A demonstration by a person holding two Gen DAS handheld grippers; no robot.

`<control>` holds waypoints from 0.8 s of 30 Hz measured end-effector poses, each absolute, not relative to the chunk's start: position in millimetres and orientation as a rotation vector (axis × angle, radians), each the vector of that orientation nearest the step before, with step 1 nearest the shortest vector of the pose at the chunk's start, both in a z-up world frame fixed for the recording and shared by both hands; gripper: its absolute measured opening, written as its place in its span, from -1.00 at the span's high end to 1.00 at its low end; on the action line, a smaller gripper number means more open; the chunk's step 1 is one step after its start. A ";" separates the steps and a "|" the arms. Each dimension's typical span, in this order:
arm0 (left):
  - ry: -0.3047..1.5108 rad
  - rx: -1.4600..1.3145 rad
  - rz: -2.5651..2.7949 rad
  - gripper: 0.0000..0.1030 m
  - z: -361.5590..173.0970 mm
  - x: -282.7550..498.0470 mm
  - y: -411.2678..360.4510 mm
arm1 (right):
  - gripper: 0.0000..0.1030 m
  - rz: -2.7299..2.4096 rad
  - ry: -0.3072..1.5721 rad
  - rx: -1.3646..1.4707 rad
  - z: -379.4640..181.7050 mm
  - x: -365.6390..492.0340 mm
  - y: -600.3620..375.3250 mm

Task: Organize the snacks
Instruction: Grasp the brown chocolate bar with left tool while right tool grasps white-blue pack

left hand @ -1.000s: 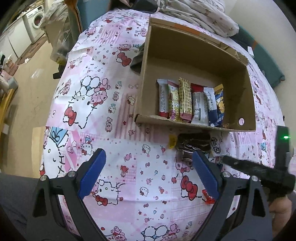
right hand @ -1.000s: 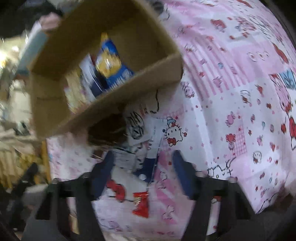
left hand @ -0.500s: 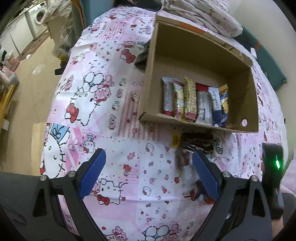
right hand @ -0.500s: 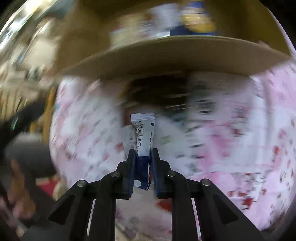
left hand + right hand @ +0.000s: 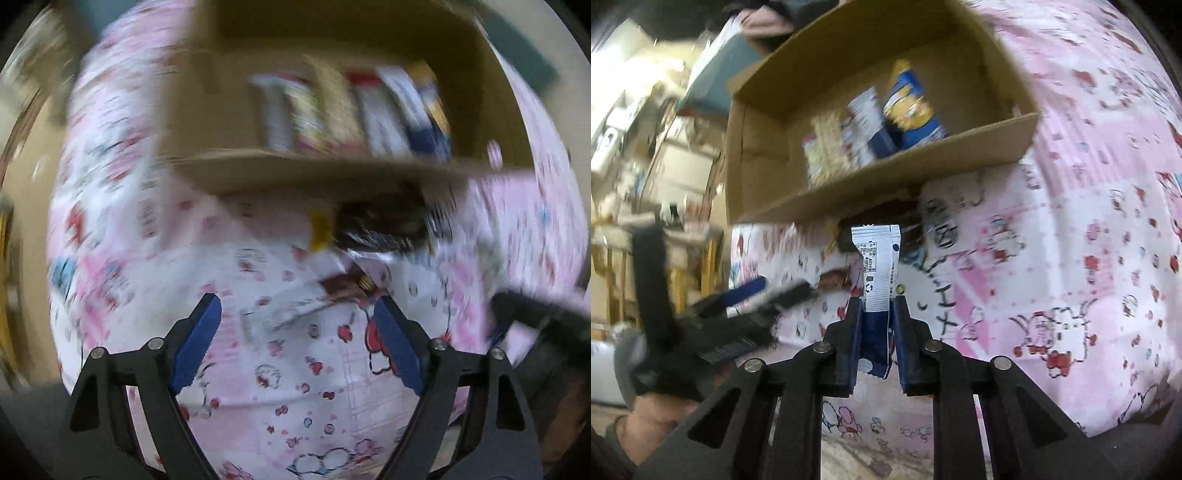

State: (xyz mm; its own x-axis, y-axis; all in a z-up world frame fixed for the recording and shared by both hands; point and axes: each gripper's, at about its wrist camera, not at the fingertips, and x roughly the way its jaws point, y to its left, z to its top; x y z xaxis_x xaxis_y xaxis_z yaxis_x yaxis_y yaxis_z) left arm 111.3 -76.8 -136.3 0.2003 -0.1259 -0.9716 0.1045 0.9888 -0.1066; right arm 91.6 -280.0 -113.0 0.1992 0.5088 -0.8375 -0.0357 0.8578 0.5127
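My right gripper (image 5: 878,302) is shut on a white and blue snack packet (image 5: 877,266), held upright above the cloth just in front of the cardboard box (image 5: 960,144). The box holds a row of snack packets (image 5: 871,122); it also shows, blurred, in the left wrist view (image 5: 332,173). My left gripper (image 5: 297,306) is open and empty above the cloth, with a small brown snack (image 5: 343,286) and a dark packet (image 5: 380,225) lying ahead of it by the box front. The left gripper also appears at the left of the right wrist view (image 5: 750,299).
A pink Hello Kitty cloth (image 5: 1089,240) covers the table. A small brown snack (image 5: 833,278) lies on it near the box. Furniture and clutter (image 5: 635,129) stand beyond the table's left edge. The left wrist view is motion-blurred.
My right gripper closed on the white and blue packet and lifted it in front of the box. My left gripper moved closer to the box and the loose snacks, staying open.
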 end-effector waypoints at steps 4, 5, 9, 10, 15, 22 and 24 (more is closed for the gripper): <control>1.335 0.229 -0.306 -0.59 -142.5 112.3 -108.0 | 0.66 0.398 1.314 0.511 -114.9 91.8 -291.7; 1.323 0.259 -0.321 -0.59 -143.1 112.8 -110.8 | 0.66 0.400 1.313 0.514 -114.8 91.9 -291.4; 1.374 0.290 -0.309 -0.51 -161.4 118.7 -110.1 | 0.66 0.424 1.306 0.516 -110.8 90.6 -293.1; 1.391 0.303 -0.309 -0.21 -167.3 118.4 -109.8 | 0.66 0.427 1.305 0.516 -111.2 90.2 -290.7; 1.393 0.319 -0.394 0.78 -163.6 107.3 -114.5 | 0.66 0.427 1.321 0.556 -117.3 92.9 -290.3; 1.396 0.307 -0.395 0.78 -160.3 78.7 -113.8 | 0.66 0.450 1.316 0.556 -113.8 94.2 -284.6; 1.400 0.280 -0.374 0.78 -157.9 76.8 -106.7 | 0.66 0.455 1.314 0.554 -112.5 93.4 -283.1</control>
State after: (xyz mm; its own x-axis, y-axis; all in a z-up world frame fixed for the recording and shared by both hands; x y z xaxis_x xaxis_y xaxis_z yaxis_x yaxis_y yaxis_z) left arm 76.8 -106.7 -157.9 0.1269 -0.0896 -0.9879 0.4151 0.9093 -0.0292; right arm 93.4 -283.1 -112.5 0.2011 0.6041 -0.7711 -0.0025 0.7875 0.6163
